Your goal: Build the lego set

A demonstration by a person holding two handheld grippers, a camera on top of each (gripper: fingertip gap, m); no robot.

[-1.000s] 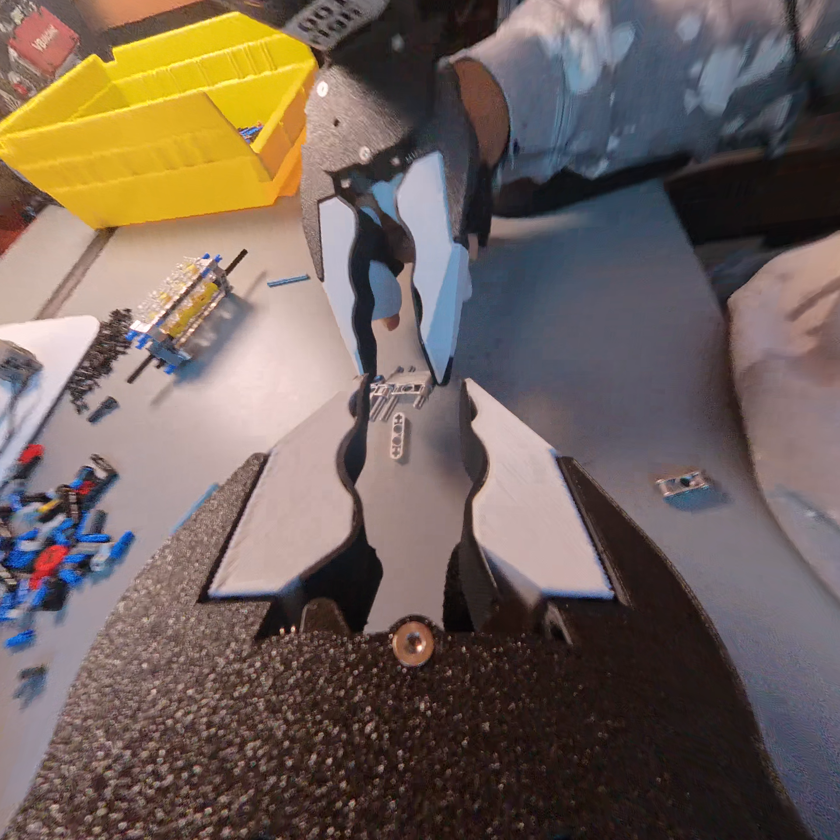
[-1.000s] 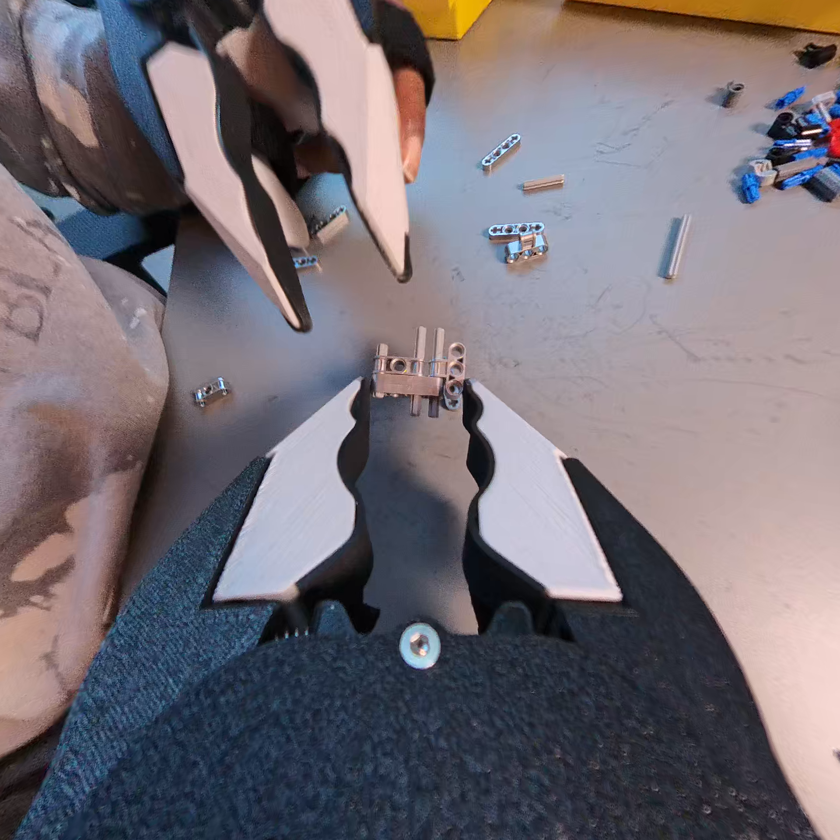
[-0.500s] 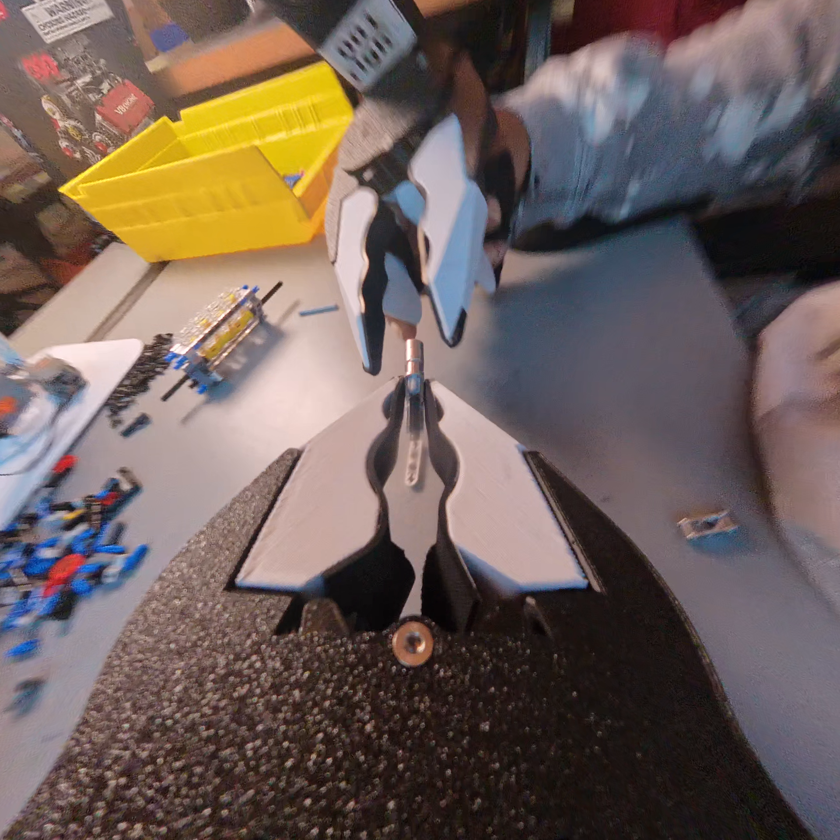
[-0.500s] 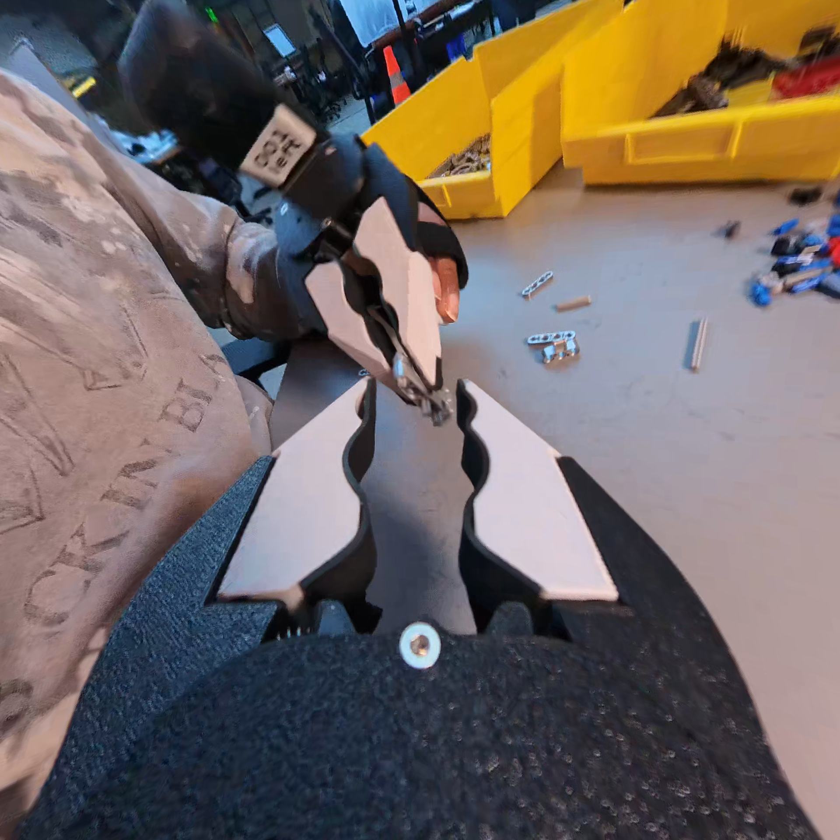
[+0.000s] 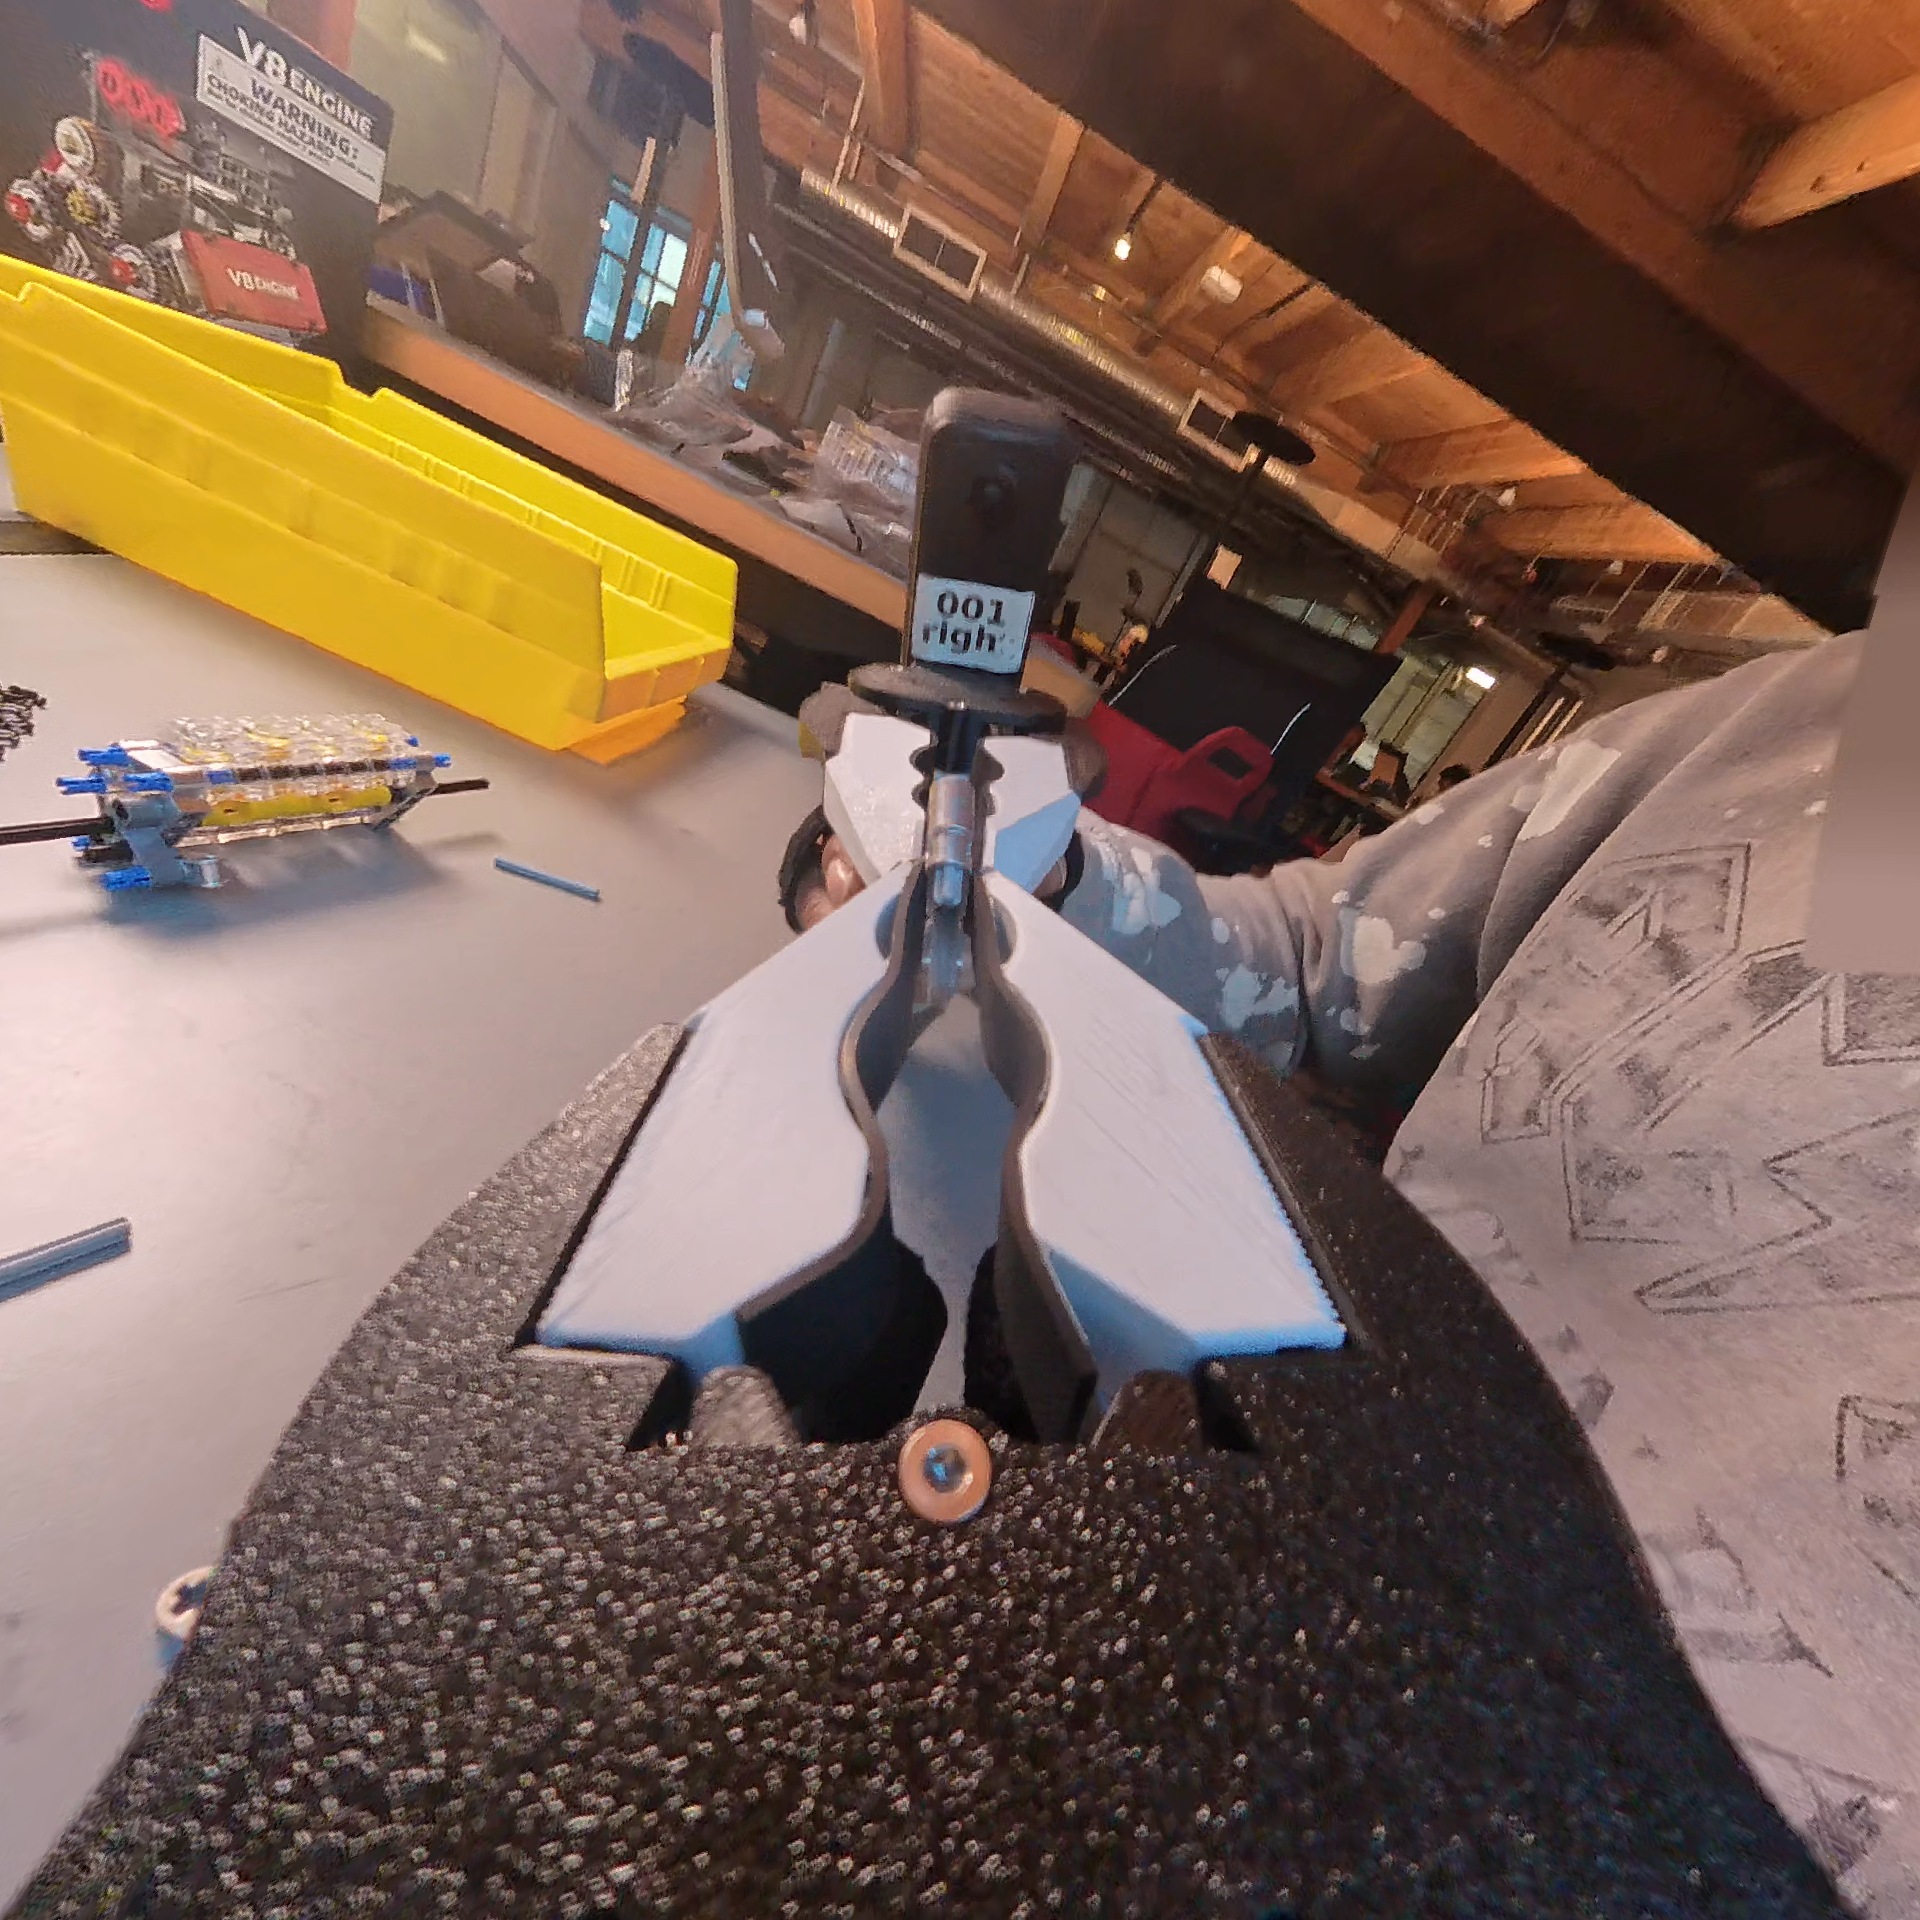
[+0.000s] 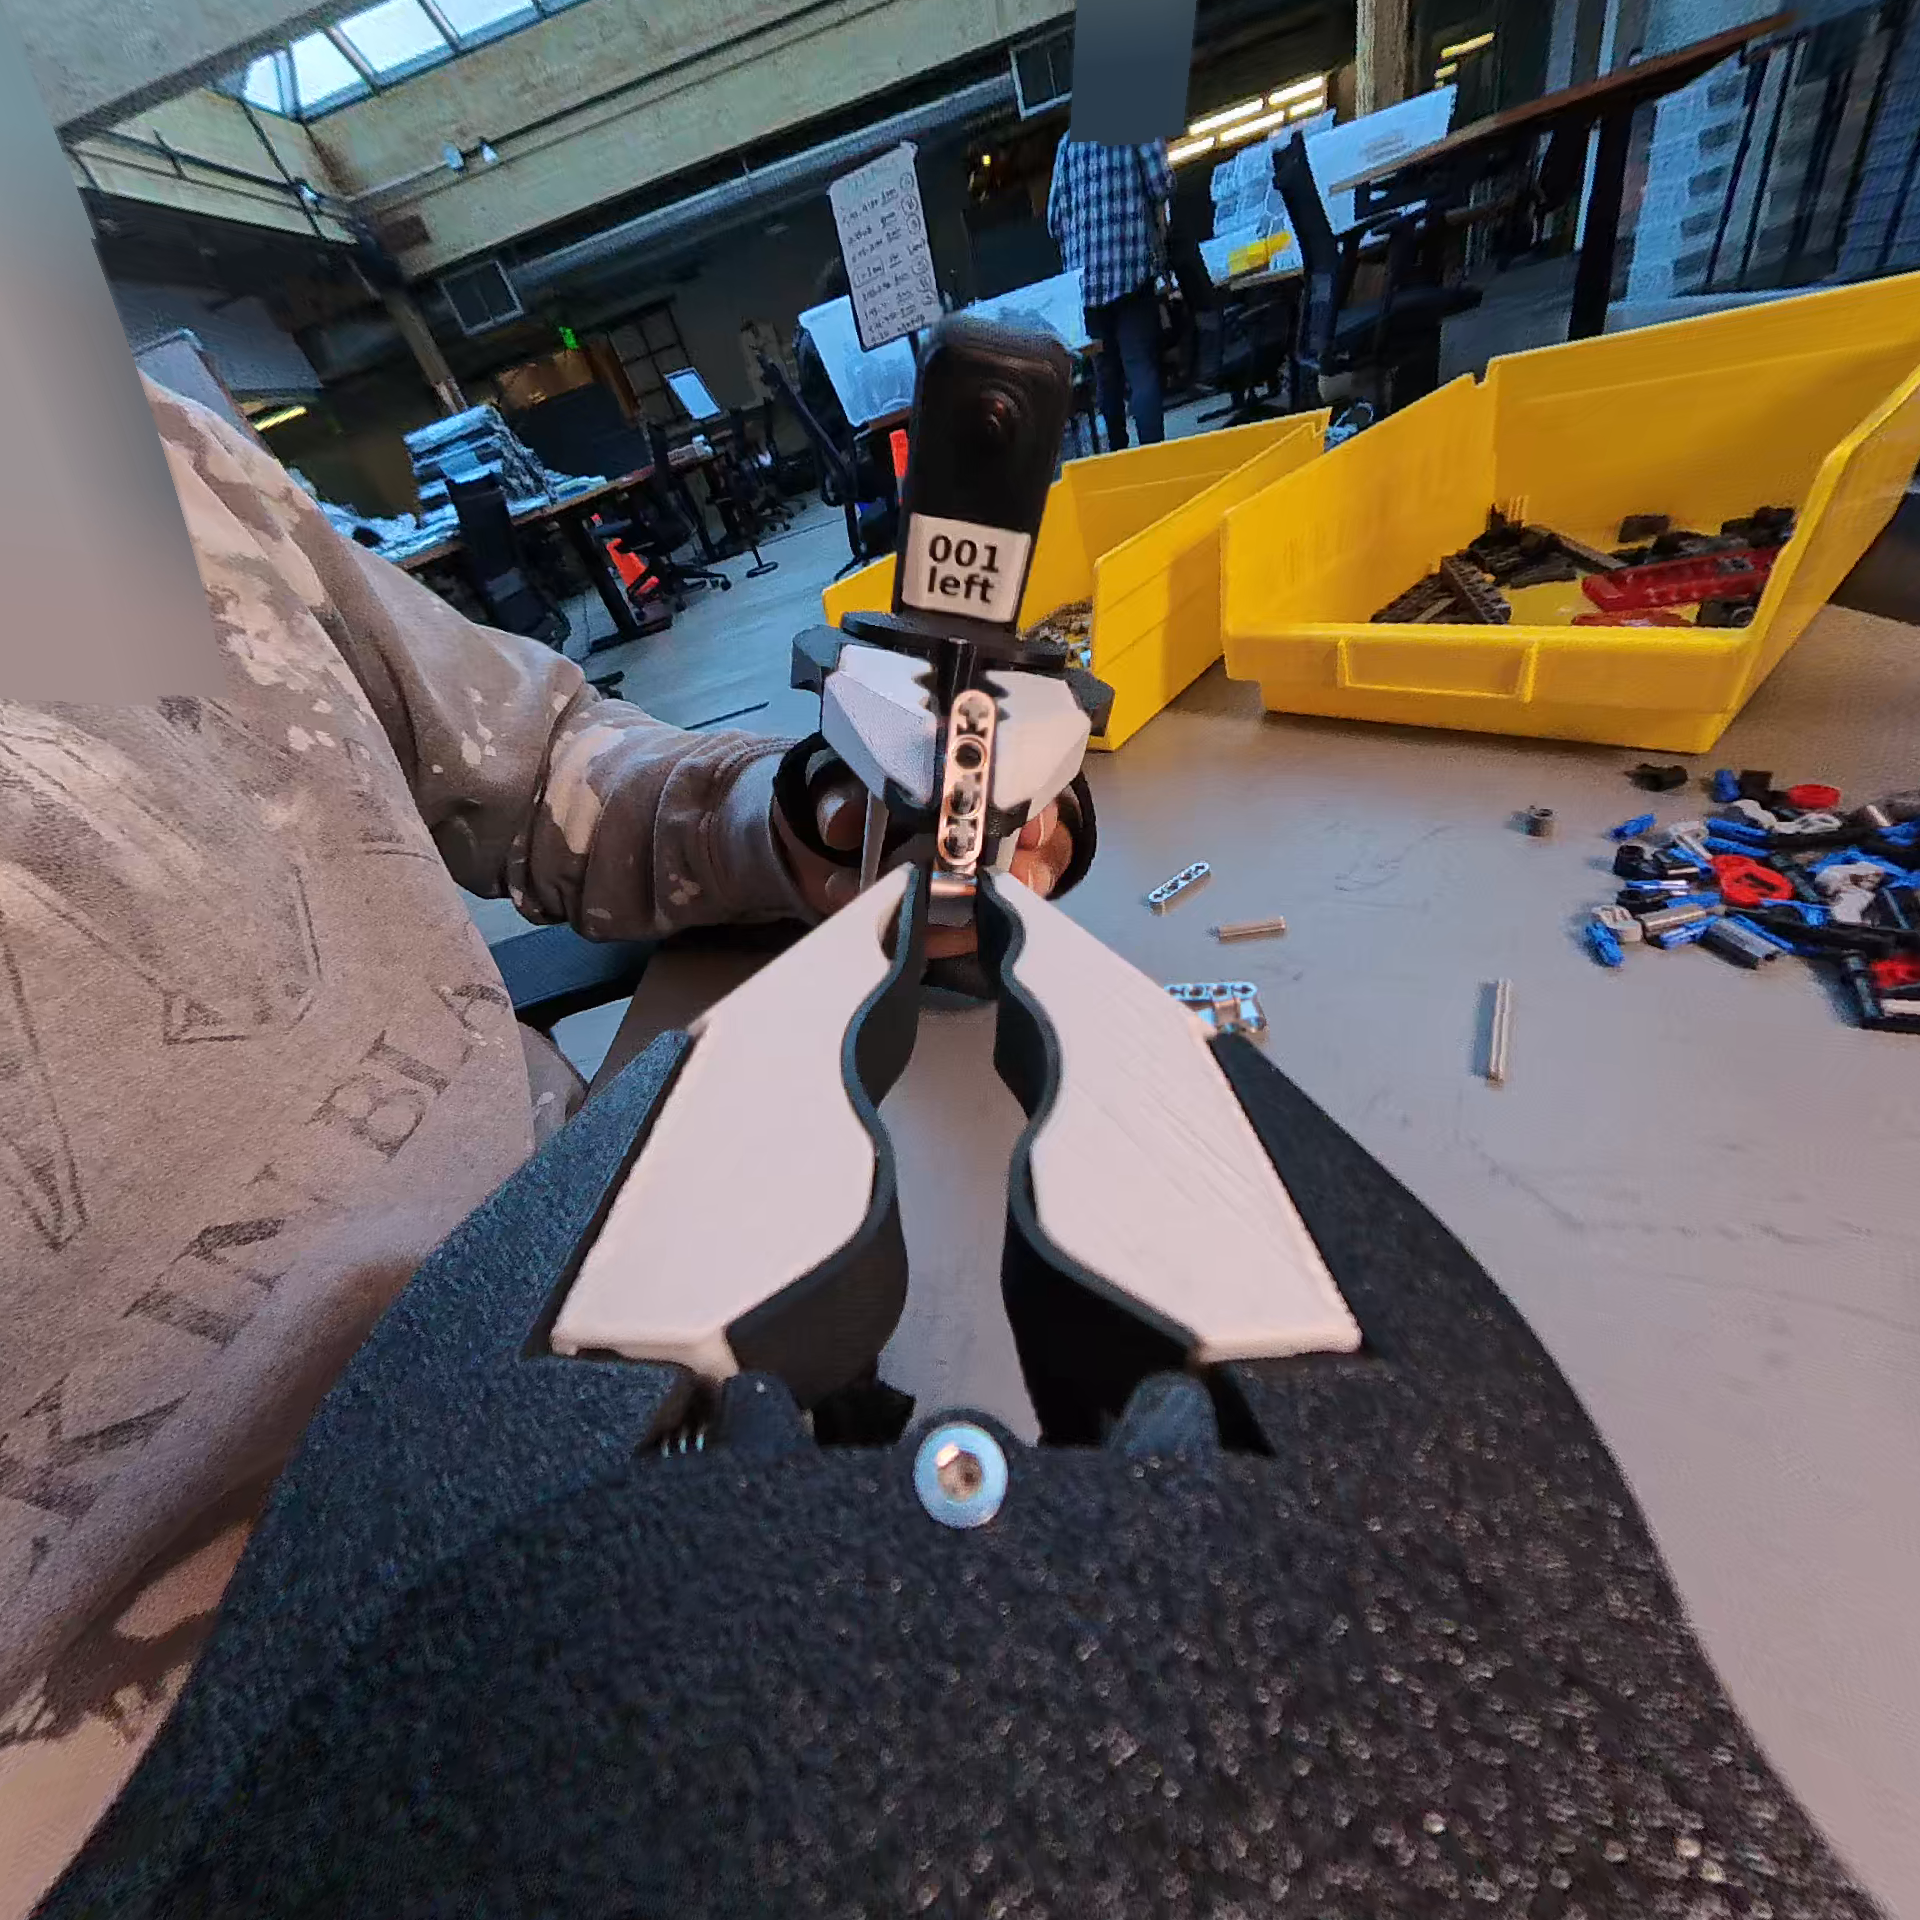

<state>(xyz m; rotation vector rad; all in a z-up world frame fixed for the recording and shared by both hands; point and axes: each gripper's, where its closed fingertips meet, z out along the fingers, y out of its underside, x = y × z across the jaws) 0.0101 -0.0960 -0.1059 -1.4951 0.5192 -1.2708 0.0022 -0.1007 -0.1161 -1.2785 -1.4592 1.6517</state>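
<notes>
Pinching one grey beam assembly (image 6: pixel 966 790) between both claws' tips.

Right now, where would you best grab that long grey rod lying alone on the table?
Probably mid-length, from straight above, jaws closing across its thin width. The rod lies flat and alone on the table, so both long sides are free. Left gripper and right gripper are both shut on a grey part.

The two grippers meet tip to tip above the table (image 6: pixel 1558 1299). Yellow bins (image 6: pixel 1558 623) wall the far edge. Loose bricks (image 6: pixel 1766 904) (a dense heap) crowd the right side.
</notes>
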